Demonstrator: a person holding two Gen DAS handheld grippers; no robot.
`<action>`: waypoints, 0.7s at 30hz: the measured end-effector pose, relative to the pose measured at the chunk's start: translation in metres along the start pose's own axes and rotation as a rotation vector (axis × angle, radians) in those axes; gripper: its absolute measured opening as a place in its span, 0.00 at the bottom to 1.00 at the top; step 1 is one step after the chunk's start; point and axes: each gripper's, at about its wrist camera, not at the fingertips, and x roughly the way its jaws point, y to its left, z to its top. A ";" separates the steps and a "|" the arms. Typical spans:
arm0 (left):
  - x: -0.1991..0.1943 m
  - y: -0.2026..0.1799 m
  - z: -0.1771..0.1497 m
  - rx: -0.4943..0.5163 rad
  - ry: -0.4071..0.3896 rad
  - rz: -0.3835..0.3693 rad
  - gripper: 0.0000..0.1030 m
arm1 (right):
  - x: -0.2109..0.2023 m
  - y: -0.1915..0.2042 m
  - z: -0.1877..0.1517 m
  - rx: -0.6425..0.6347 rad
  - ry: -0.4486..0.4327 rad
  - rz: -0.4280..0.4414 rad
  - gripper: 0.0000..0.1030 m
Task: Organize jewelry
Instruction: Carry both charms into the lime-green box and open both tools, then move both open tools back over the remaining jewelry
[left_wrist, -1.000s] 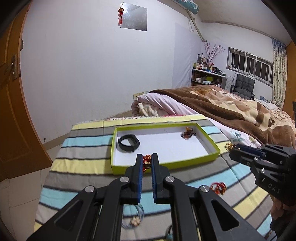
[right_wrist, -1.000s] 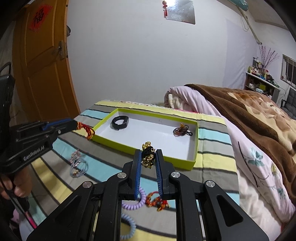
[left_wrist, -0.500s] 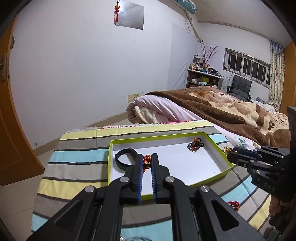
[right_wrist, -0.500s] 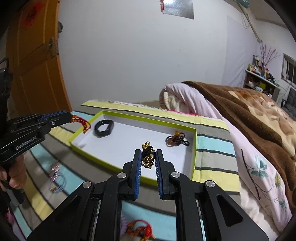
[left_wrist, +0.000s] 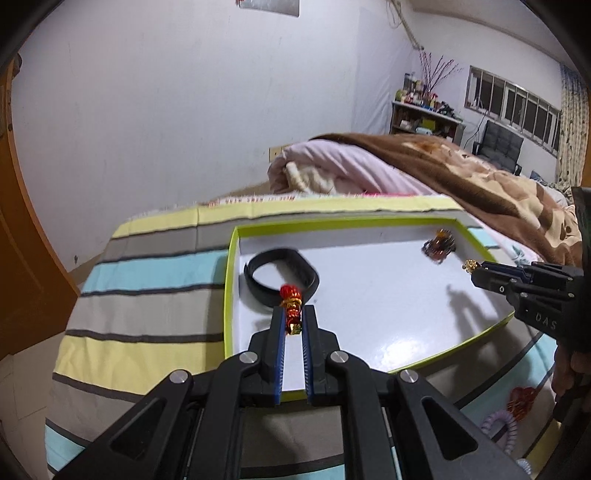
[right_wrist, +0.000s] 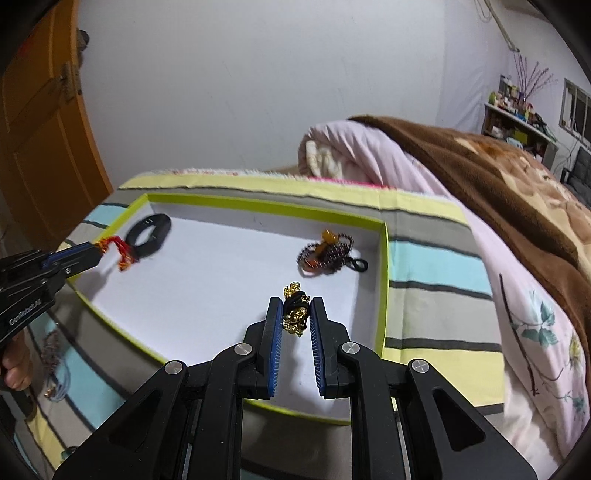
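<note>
Your left hand-held gripper (left_wrist: 293, 319) is nearly closed, its blue pads pinching a red-and-gold knotted charm (left_wrist: 291, 308) that hangs just over the near-left part of the green-rimmed tray (left_wrist: 231, 280). You have it clamped by one end so the rest dangles free and can drop cleanly onto the white floor of the tray. Your right hand-held gripper (right_wrist: 295, 317) is likewise closed to a narrow gap on a gold-bead piece with a black cord (right_wrist: 295, 310), held above the near-right part of the tray for the same reason.

Already in the tray lie a black band (left_wrist: 282, 275) toward the far-left corner and a dark beaded bracelet (right_wrist: 327, 251) toward the far-right corner; spacing keeps the pieces from tangling. Outside the tray, on its near side, a lilac coil band (left_wrist: 498, 424) and a red ornament (left_wrist: 522, 400) wait on the striped cover (left_wrist: 147, 295) of the bed.

Readable writing: "GenRobot.AI" on the left gripper's body in the right wrist view, and "DAS" on the right gripper's body in the left wrist view.
</note>
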 end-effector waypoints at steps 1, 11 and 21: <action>0.003 0.001 -0.001 0.001 0.008 0.003 0.09 | 0.003 -0.001 -0.001 0.003 0.008 -0.002 0.15; 0.010 0.005 -0.007 -0.013 0.040 -0.009 0.10 | 0.012 -0.003 -0.002 0.003 0.038 -0.022 0.16; -0.011 0.007 -0.008 -0.033 0.006 -0.020 0.22 | -0.025 0.007 -0.007 -0.006 -0.027 -0.028 0.30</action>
